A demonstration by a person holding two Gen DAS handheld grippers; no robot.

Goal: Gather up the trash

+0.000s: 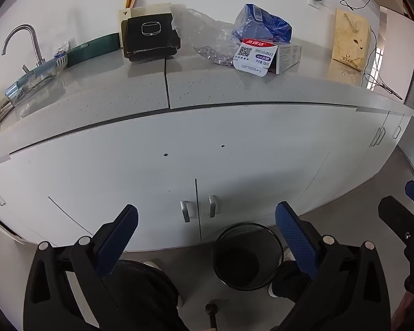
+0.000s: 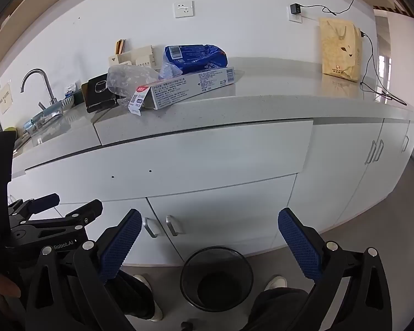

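Basically, nothing grabbed yet.
countertop [image 1: 234, 88]: trash at 12 o'clock, well away from both grippers.
bin [image 1: 247, 256]: on floor at 6; drops could miss it.
toothpaste box [image 2: 190, 87]: open flap, may snag clear plastic wrap [image 1: 209, 35].
blue bag [image 1: 262, 24]: crinkly, may slip.
left gripper [image 1: 207, 244]: wide open, empty.
right gripper [image 2: 209, 244]: wide open, empty.

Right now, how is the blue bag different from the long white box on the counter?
The blue bag is soft, crumpled and puffy; the white box is stiff with flat sides. The blue bag sits behind, nearer the wall; the white box lies in front on its side, its end flap open. Both rest on the counter, untouched.
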